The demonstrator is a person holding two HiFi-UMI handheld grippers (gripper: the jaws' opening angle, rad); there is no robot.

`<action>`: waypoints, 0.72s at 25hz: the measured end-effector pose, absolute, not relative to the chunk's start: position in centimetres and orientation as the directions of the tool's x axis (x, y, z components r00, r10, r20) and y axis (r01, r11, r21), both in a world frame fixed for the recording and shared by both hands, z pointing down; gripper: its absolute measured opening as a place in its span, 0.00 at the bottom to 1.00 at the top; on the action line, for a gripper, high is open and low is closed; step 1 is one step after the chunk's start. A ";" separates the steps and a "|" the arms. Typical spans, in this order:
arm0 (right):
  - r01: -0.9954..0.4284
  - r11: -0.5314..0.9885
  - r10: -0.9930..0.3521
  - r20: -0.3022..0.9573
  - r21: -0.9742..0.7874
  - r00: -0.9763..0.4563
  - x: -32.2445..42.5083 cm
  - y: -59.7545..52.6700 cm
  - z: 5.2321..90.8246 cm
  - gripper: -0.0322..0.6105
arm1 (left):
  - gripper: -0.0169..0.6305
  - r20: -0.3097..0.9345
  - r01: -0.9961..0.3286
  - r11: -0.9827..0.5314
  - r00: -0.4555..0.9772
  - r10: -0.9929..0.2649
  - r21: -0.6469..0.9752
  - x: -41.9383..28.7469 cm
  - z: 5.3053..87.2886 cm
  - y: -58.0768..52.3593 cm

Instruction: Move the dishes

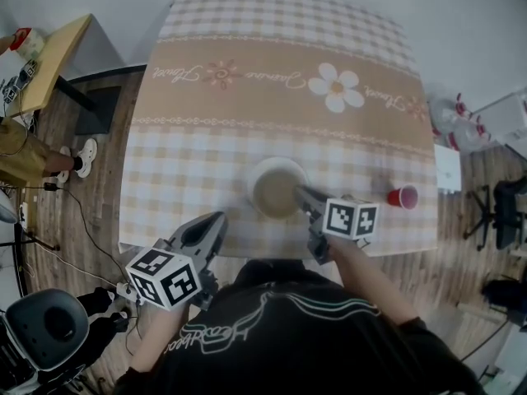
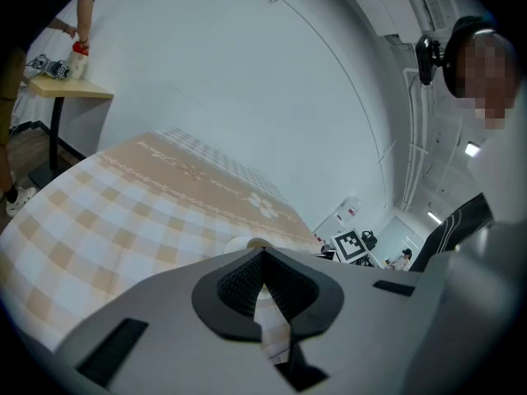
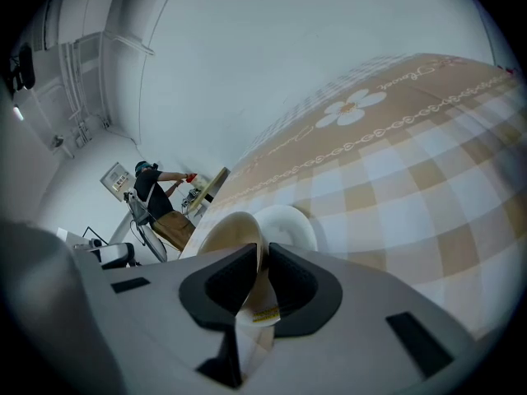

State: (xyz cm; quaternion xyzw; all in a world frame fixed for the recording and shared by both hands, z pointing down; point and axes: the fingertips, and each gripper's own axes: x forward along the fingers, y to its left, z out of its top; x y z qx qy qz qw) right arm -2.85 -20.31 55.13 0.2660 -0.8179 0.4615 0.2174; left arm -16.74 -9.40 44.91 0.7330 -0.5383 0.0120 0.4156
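The left gripper (image 1: 216,220) hangs over the near edge of the tabletop (image 1: 247,105). Its fingers are together with nothing between them. The tan bowl (image 1: 276,193) is round and shallow. It sits by the middle of the near edge, on the checked cloth. A white dish (image 3: 290,223) shows right against its far side. The right gripper (image 1: 301,194) has its fingers clamped on the tan bowl's thin rim, where a small yellow sticker shows. A red cup (image 1: 403,197) stands near the right edge, apart from the bowl.
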 end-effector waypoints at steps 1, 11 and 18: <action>-0.643 0.430 -0.239 0.607 -0.634 -0.758 -2.8 -20.4 55.2 0.13 | 0.02 0.465 -0.799 -0.077 0.422 -0.778 0.596 -16.7 44.9 -9.5; -0.655 0.418 -0.268 0.604 -0.629 -0.751 -1.9 -20.7 54.2 0.11 | 0.02 0.458 -0.798 -0.099 0.438 -0.773 0.595 -16.1 44.4 -10.6; -0.661 0.399 -0.322 0.577 -0.636 -0.750 0.4 -21.9 52.1 0.11 | 0.02 0.442 -0.784 -0.155 0.487 -0.753 0.600 -13.9 44.0 -12.0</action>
